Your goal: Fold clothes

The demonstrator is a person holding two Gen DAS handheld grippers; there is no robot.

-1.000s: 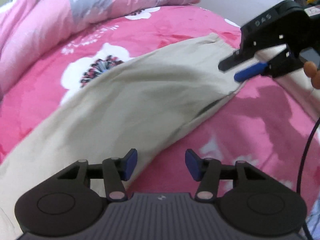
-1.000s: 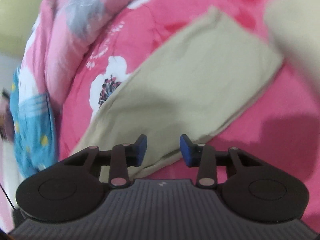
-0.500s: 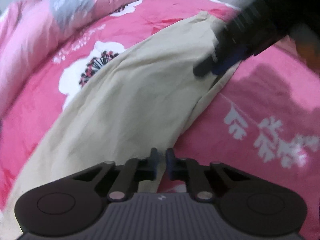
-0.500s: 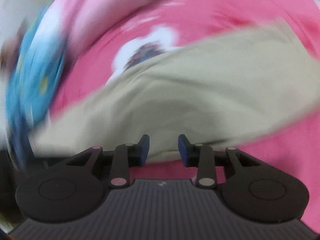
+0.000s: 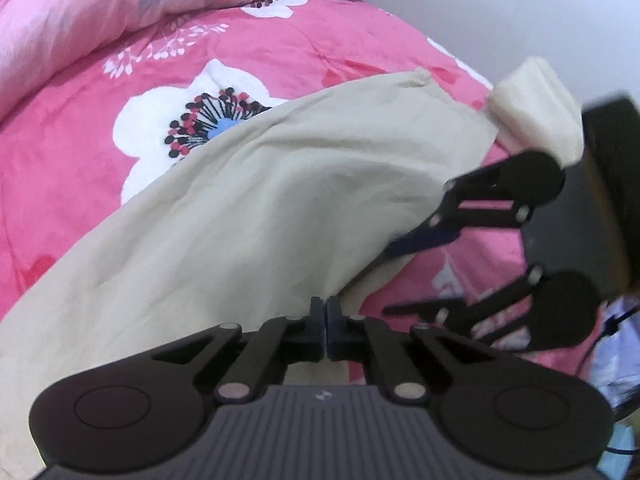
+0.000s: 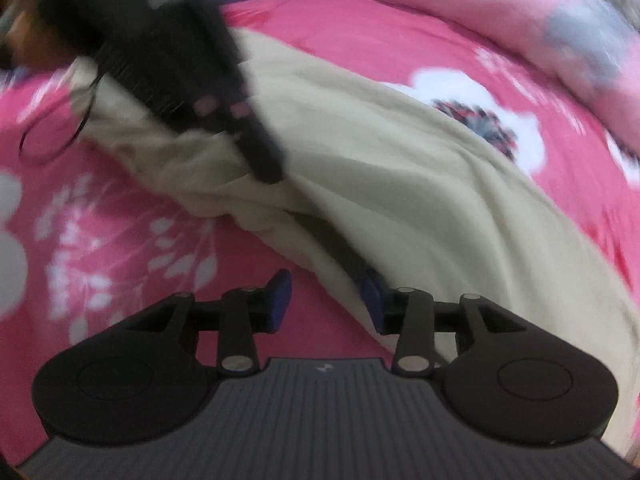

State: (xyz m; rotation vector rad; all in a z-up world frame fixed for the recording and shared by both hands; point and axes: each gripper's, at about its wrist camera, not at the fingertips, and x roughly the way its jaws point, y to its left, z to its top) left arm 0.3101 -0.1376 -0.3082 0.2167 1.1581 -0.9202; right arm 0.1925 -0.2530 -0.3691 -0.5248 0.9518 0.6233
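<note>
**Left pinches the near edge; right stands open at the same hem**

The beige trousers (image 5: 248, 208) lie on the pink floral bedspread (image 5: 72, 152), their long axis running diagonally away from the left gripper (image 5: 325, 322) toward the white flower print (image 5: 188, 120). The left gripper's jaws are clenched, and they look to be pinching the trousers' near edge, though the cloth between the pads is hard to make out. The right gripper (image 6: 326, 300) has its jaws released, one pad on bare bedspread, the other against the trousers' edge, so that edge lies between them. In the left view it sits just beside the left gripper, on the side away from the flower print. Judged from this, the right gripper needs only to clench where it stands.
</note>
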